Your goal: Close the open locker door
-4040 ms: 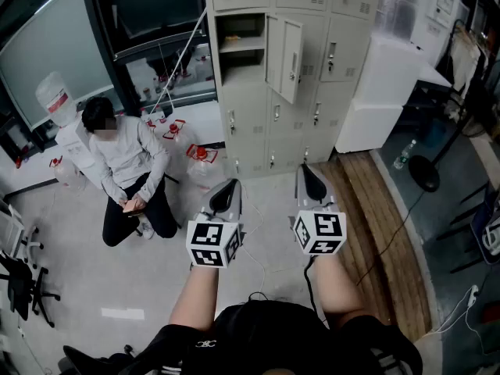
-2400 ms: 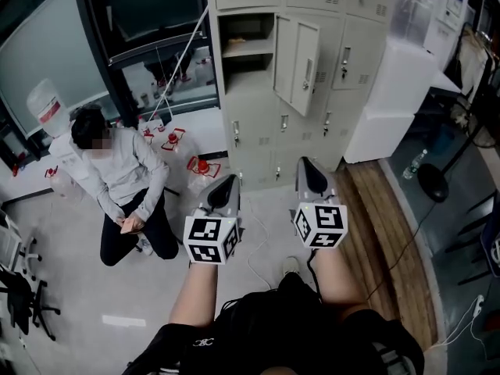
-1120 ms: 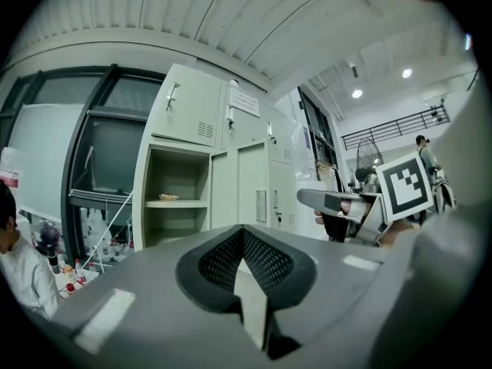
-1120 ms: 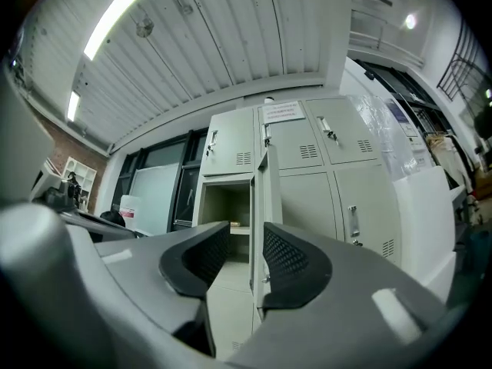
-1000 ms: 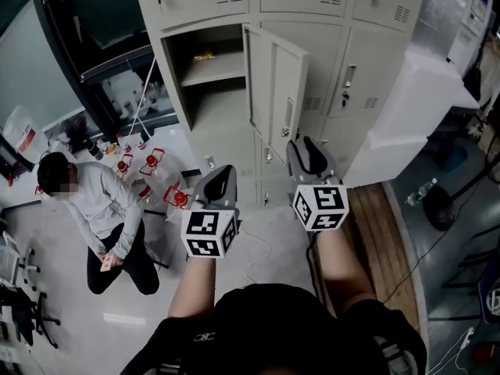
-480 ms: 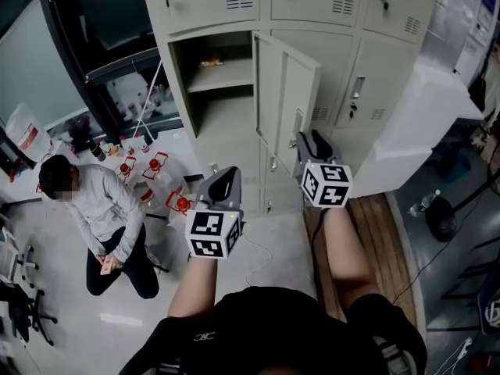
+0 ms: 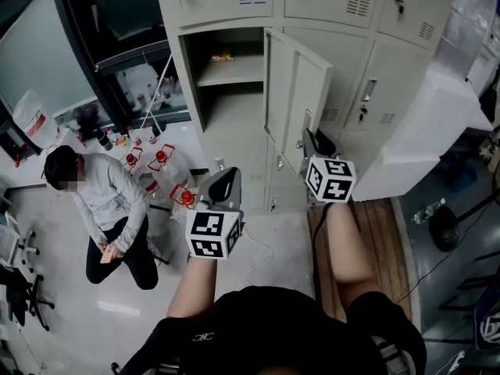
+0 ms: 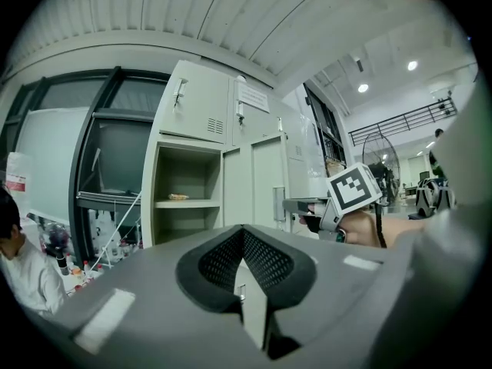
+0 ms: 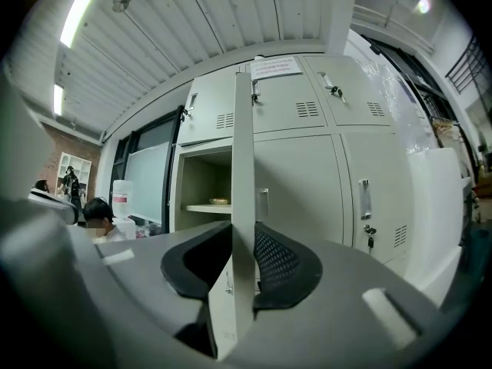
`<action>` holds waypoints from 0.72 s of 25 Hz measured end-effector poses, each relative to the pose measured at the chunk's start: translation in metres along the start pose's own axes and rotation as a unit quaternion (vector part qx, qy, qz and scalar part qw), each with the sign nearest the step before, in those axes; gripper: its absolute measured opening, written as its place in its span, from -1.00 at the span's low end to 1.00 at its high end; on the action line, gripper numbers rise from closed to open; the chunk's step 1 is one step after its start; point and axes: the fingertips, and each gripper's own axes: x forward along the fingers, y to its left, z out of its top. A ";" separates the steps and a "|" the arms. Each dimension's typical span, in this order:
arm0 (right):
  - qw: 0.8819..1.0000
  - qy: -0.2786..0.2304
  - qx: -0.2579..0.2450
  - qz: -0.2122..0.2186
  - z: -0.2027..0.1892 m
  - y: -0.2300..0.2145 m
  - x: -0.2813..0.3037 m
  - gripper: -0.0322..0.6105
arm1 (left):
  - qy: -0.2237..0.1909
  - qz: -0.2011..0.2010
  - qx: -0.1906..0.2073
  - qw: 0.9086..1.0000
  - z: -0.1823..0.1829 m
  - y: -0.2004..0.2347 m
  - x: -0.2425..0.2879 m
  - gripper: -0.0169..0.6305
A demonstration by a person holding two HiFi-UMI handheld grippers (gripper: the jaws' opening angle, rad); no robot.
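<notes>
The left tool [image 7: 226,176] is hanging pinched shut, empty. The right tool [image 7: 313,138], its jaws just closing, is squeezing the free edge of the open locker door [image 7: 301,100]. Farther left, a person [image 7: 105,201] is sitting on the floor [image 7: 78,295] beside red-capped jugs [image 7: 160,162].

Pale grey floor [image 7: 70,311], wood-plank strip [image 7: 387,241] on rt. Beige lockers [image 7: 344,6] along back wall, big white box [image 7: 430,131] just beside them. Dark-framed windows [image 7: 117,14] on left, water jugs [image 7: 160,158] w/ red caps below. Person [image 7: 109,209] down on floor near jugs. Office chair [image 7: 16,287] at left edge. Ribbed white ceiling [image 9: 192,21], strip light [image 9: 84,6] lit.
</notes>
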 end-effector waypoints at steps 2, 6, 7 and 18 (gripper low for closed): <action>1.000 0.002 0.000 0.009 -0.001 0.004 -0.001 -0.59 | 0.002 0.007 -0.002 1.000 -0.002 0.001 -0.003 -0.95; 1.000 0.006 -0.004 0.030 -0.002 0.016 -0.002 -0.59 | 0.007 0.025 -0.005 1.000 -0.006 0.003 -0.010 -0.95; 0.999 0.010 -0.001 0.036 -0.002 0.019 -0.002 -0.59 | 0.008 0.030 -0.005 1.000 -0.008 0.003 -0.012 -0.95; 0.995 0.028 -0.008 0.098 -0.003 0.065 0.000 -0.57 | 0.018 0.098 -0.021 0.995 -0.026 0.013 -0.056 -0.95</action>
